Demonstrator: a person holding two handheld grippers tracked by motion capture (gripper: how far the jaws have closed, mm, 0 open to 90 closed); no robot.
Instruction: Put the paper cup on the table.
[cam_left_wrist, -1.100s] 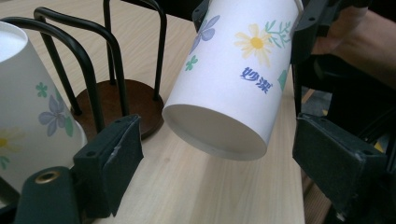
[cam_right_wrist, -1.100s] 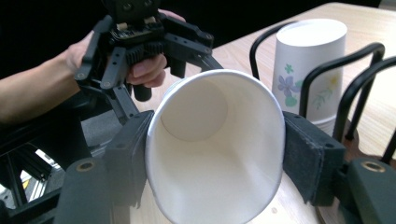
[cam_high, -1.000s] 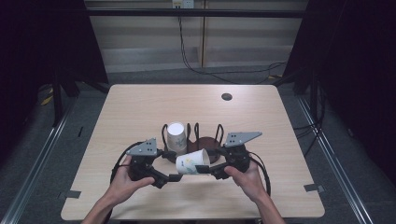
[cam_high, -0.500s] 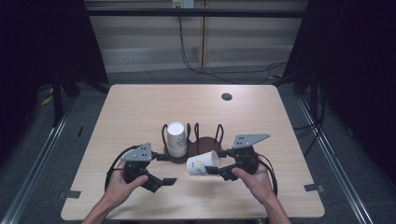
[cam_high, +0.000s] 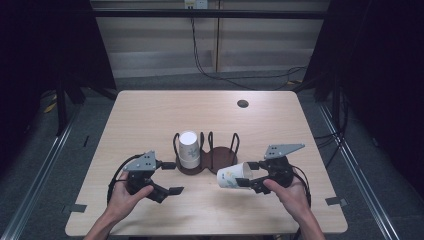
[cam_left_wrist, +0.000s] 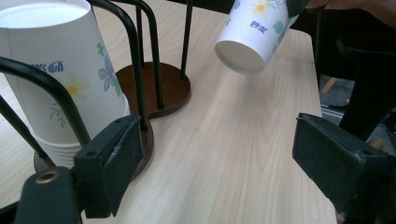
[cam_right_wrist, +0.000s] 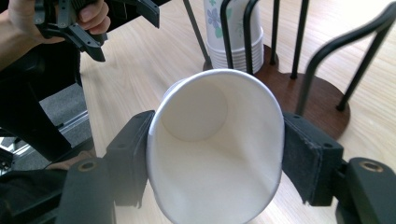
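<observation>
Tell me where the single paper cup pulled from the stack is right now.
The paper cup is gripped on its side in the right gripper, held above the table just right of the wooden cup holder, base pointing toward the left gripper.

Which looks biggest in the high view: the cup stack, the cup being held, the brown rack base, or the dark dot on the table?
1. Brown rack base
2. Cup stack and held cup: they look about alike, so no ranking between them
3. Dark dot

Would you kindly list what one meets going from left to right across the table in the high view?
Left gripper → cup stack → holder → held cup → right gripper
</observation>
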